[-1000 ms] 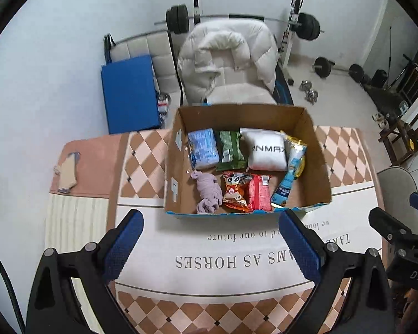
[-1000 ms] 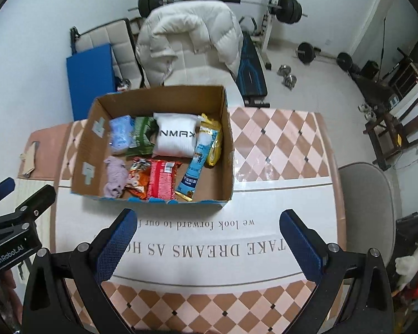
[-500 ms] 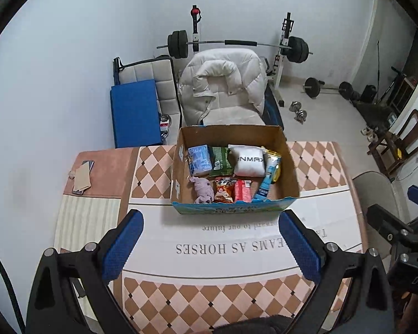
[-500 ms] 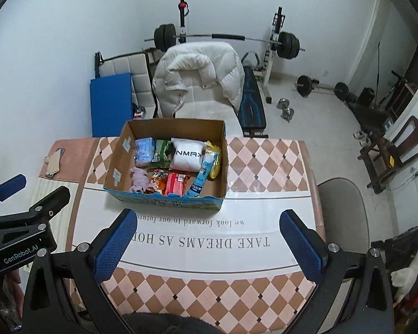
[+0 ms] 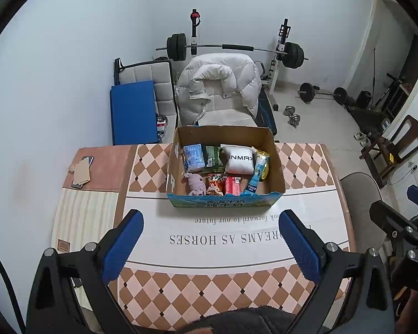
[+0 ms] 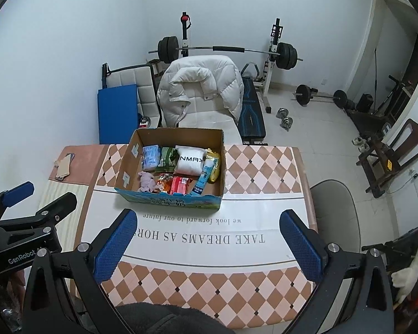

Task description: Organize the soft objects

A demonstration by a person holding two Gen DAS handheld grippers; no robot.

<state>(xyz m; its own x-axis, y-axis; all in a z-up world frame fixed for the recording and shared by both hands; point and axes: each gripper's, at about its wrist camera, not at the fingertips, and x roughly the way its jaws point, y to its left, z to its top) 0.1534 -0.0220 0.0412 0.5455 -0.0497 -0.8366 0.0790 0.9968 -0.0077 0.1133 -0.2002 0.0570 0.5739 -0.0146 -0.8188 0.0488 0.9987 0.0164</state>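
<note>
An open cardboard box (image 5: pixel 277 164) (image 6: pixel 125 164) stands on the table's far half. It holds a white pillow pack (image 5: pixel 239 161) (image 6: pixel 189 163), a pale blue pack (image 5: pixel 193 157), a green pack (image 5: pixel 213 159), a purple soft toy (image 5: pixel 195 183) (image 6: pixel 147 181), red and orange snack bags (image 5: pixel 223 185) and a blue tube pack (image 5: pixel 255 179). My left gripper (image 5: pixel 210 240) is open and empty, well back from the box over the table's near half. My right gripper (image 6: pixel 207 240) is open and empty too, equally far back.
The table (image 5: pixel 158 161) has a checkered cloth with printed text. A phone and cardboard scrap (image 5: pixel 82 171) lie at its far left. A chair with a white down jacket (image 5: pixel 217 89) stands behind the table. Gym weights (image 5: pixel 231 47) line the wall. A grey chair (image 6: pixel 334 217) stands at right.
Both grippers have pulled back and up from the box, which now looks smaller and farther away. Both stay open and empty. The box contents have not moved.
</note>
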